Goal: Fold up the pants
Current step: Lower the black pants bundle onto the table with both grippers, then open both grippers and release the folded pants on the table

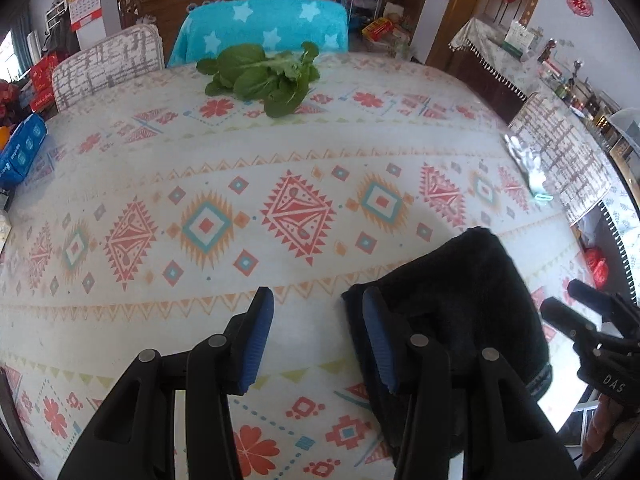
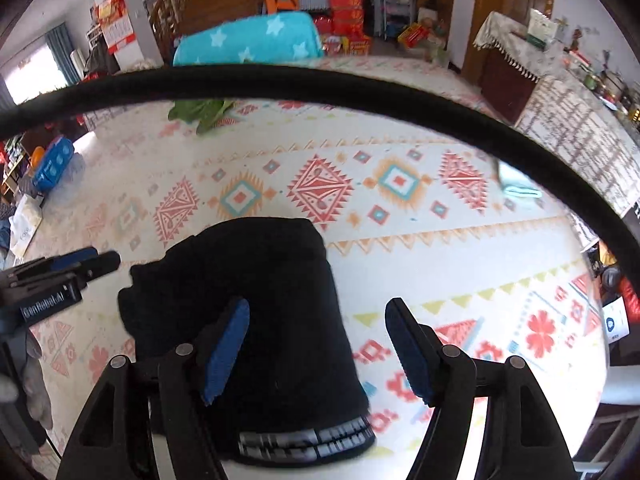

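Observation:
The black pants [image 1: 452, 300] lie folded into a compact bundle on the patterned tablecloth [image 1: 200, 168] near the table's front edge. A grey striped waistband [image 2: 304, 440] shows at the near end. My left gripper [image 1: 318, 340] is open just left of the bundle; its right pad [image 1: 378, 340] hangs over the bundle's left edge, with only tablecloth between the pads. My right gripper [image 2: 316, 354] is open wide; its left pad [image 2: 226, 352] is above the pants [image 2: 260, 280] and its right pad is over bare cloth. Each gripper appears at the edge of the other's view: right gripper [image 1: 562, 296], left gripper [image 2: 102, 259].
Leafy greens [image 1: 260, 76] lie at the table's far side. A blue box [image 1: 22, 152] sits at the left edge and a shiny packet [image 1: 528, 160] at the right. Covered chairs [image 1: 260, 28] stand behind the table. A black cable [image 2: 320, 84] arcs across the right wrist view.

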`<state>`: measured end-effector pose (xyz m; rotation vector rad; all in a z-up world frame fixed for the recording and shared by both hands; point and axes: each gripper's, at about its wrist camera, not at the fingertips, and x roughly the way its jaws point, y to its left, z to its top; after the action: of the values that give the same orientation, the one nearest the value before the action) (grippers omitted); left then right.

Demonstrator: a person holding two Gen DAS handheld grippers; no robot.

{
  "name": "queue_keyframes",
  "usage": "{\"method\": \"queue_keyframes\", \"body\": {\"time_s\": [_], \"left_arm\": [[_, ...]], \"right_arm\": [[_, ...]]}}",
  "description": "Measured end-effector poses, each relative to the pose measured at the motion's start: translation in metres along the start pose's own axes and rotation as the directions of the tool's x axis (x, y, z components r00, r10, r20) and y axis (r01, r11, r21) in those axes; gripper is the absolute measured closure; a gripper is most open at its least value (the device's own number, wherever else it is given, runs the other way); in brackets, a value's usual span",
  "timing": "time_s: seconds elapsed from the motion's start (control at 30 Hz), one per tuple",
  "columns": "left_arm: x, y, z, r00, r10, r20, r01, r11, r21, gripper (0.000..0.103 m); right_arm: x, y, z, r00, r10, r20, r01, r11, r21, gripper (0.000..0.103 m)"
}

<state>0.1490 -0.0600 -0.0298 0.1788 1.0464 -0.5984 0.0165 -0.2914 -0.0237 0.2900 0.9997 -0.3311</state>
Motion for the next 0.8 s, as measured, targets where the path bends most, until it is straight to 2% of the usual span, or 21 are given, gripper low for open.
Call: {"method": "queue_keyframes", "body": {"time_s": [0.1, 0.23, 0.3, 0.43, 0.53, 0.67, 0.8], "left_arm": [[-0.009, -0.026, -0.008, 0.999, -0.040, 0.028, 0.039, 0.998, 0.046, 0.058], [0.014, -0.054, -0.024, 0.999, -0.025, -0.023, 0.028, 0.992, 0.122, 0.058], [0.024, -0.054, -0.028, 0.999, -0.031, -0.041, 0.036, 0.993, 0.110, 0.057], [0.040, -0.053, -0.031, 0.997, -0.028, -0.076, 0.035, 0.995, 0.095, 0.048], [0.045, -0.053, -0.035, 0.995, -0.032, -0.098, 0.041, 0.996, 0.085, 0.046], [0.028, -0.054, -0.037, 0.997, -0.016, -0.078, 0.022, 0.997, 0.074, 0.047], [-0.007, -0.054, -0.039, 1.000, 0.025, -0.007, -0.024, 0.997, 0.076, 0.047]], "right_arm": [[-0.013, -0.007, -0.019, 1.000, -0.023, 0.004, 0.023, 1.000, 0.011, 0.028], [-0.004, -0.004, -0.042, 0.999, -0.036, -0.033, 0.035, 0.999, -0.017, 0.028], [0.006, -0.004, -0.051, 0.998, -0.040, -0.056, 0.039, 0.999, -0.022, 0.028], [0.023, -0.004, -0.057, 0.997, -0.019, -0.076, 0.019, 1.000, 0.004, 0.028], [0.033, -0.003, -0.060, 0.996, 0.000, -0.086, 0.002, 1.000, 0.018, 0.026], [0.036, -0.004, -0.058, 0.997, -0.013, -0.079, 0.014, 1.000, 0.006, 0.016], [0.022, -0.014, -0.053, 0.998, 0.031, -0.057, -0.028, 0.998, 0.049, 0.016]]}}
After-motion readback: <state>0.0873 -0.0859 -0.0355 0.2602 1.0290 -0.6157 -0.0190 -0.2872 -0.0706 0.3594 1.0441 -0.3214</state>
